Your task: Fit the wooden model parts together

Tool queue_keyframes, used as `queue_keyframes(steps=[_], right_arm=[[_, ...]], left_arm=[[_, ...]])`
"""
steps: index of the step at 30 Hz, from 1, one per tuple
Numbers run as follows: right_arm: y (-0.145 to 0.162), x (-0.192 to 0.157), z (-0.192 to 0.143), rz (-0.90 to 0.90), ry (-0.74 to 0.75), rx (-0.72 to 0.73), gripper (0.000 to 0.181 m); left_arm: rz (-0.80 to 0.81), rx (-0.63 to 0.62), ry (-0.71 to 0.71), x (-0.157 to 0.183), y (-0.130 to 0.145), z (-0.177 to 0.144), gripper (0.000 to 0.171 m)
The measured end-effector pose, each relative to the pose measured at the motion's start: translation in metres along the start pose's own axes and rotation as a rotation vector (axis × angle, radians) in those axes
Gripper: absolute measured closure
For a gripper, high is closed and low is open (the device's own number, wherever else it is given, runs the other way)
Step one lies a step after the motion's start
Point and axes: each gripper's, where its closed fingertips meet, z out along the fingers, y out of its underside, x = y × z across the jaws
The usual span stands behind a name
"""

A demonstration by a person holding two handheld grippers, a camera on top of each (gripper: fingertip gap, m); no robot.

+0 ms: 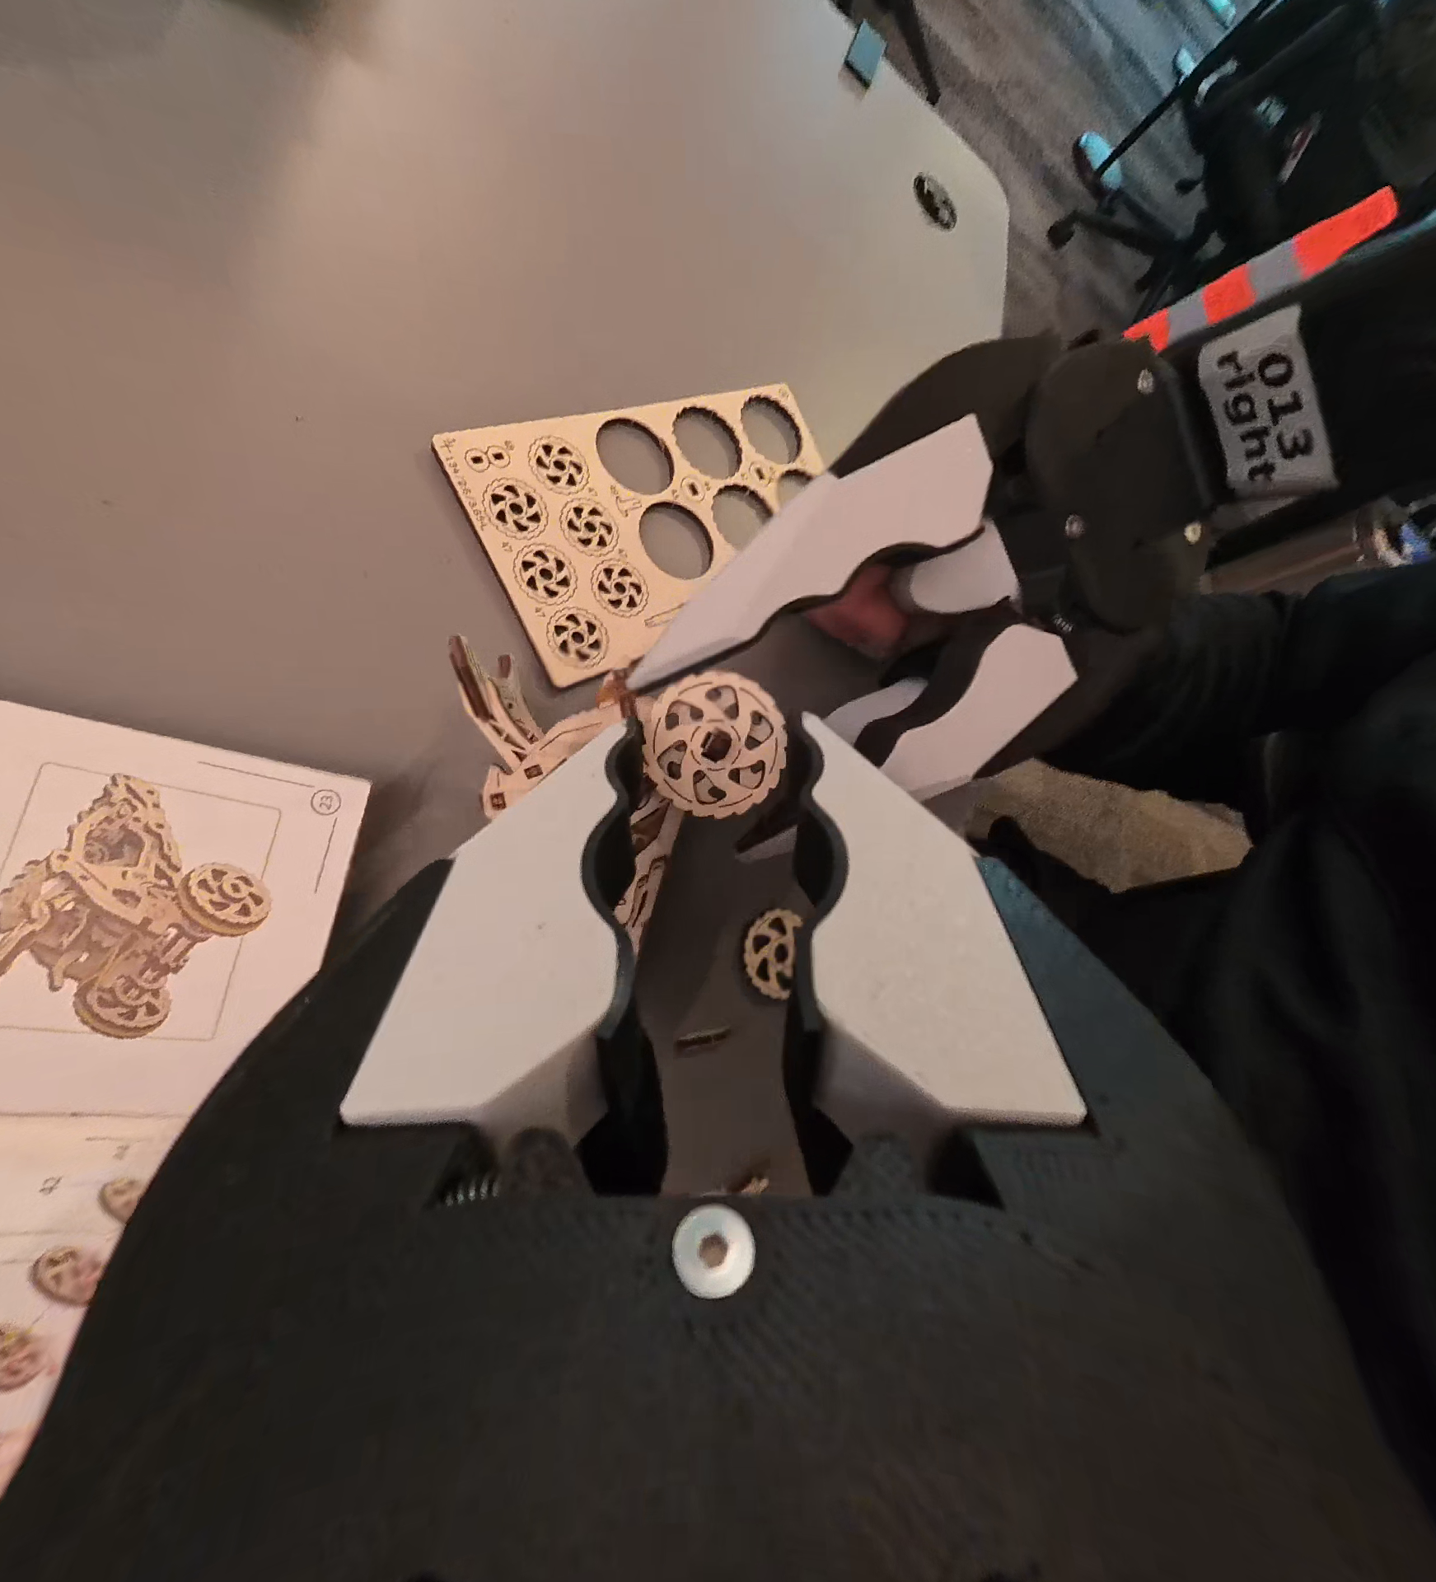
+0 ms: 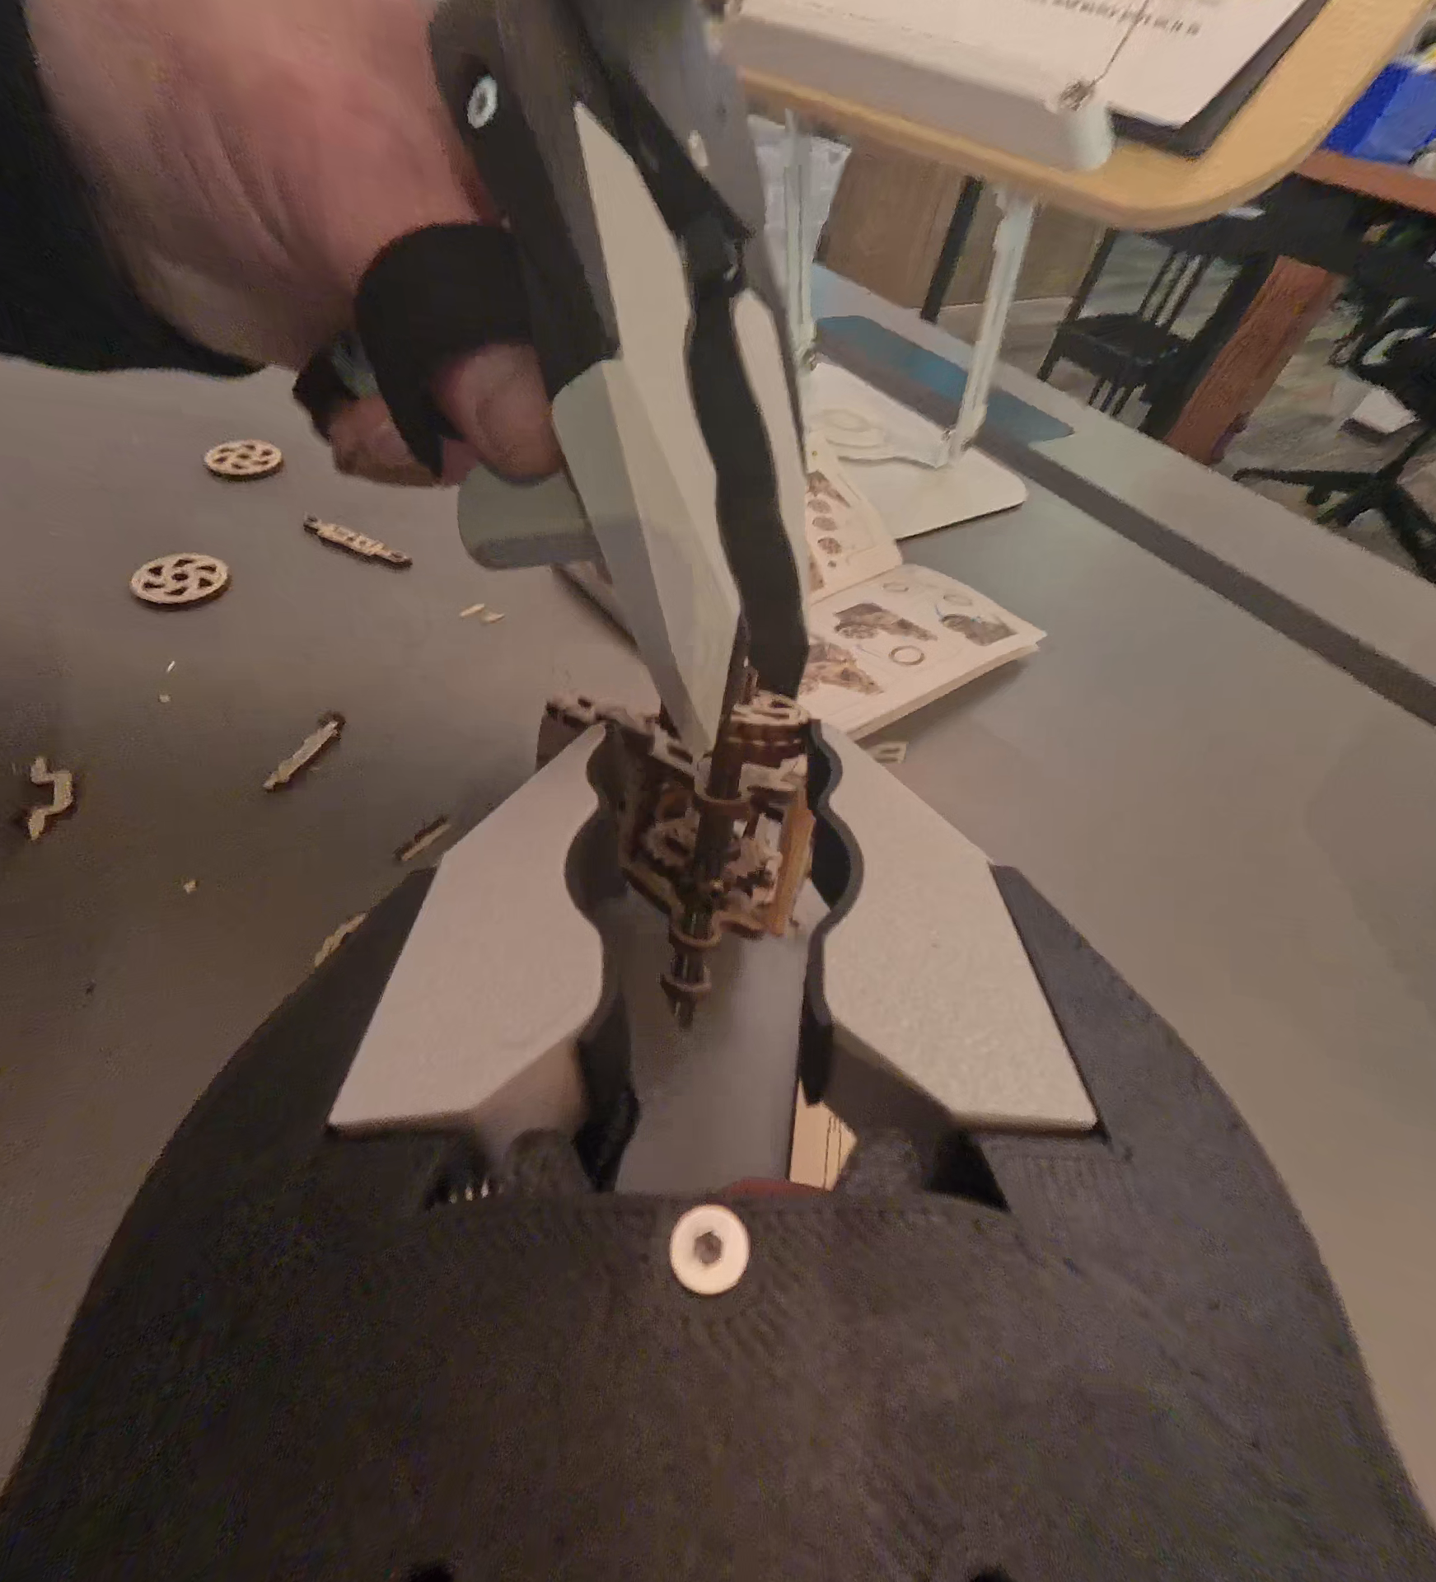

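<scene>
My left gripper (image 1: 714, 736) is shut on a small wooden spoked wheel (image 1: 714, 746), held face-on between its fingertips. My right gripper (image 2: 707, 745) is shut on the partly built wooden model (image 2: 697, 839), whose axle sticks out toward the camera. In the right wrist view the left gripper (image 2: 740, 698) comes down from above and holds the wheel (image 2: 770, 717) against the top of the model. In the left wrist view one of the right gripper's fingers (image 1: 825, 548) reaches in from the right to just beside the wheel. Most of the model (image 1: 509, 762) is hidden there.
A wooden parts sheet (image 1: 603, 531) with wheels and empty holes lies behind. An instruction booklet (image 1: 123, 899) is at the left and also shows in the right wrist view (image 2: 902, 633). Loose wheels (image 2: 179, 580) and small wooden pieces (image 2: 303, 752) lie on the grey table (image 2: 1125, 856). A white stand (image 2: 911, 488) stands behind. Only a small space, under 4 cm, lies between the two pairs of fingers.
</scene>
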Motion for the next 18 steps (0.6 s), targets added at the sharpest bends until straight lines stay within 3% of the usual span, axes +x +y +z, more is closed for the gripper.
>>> queue_keyframes(steps=[2, 10, 18], right_arm=[[-0.0045, 0.0076, -0.0029, -0.004, 0.06, 0.005, 0.15], [-0.0078, 0.0083, -0.0041, -0.009, 0.084, -0.001, 0.151], [-0.0053, 0.0059, -0.003, -0.059, 0.083, 0.009, 0.151]], left_arm=[[-0.029, 0.065, 0.022, 0.0036, -0.0058, 0.0003, 0.141], [-0.045, 0.15, 0.023, 0.0055, -0.0102, -0.0032, 0.142], [-0.033, 0.132, 0.031, 0.0051, -0.007, -0.0037, 0.142]])
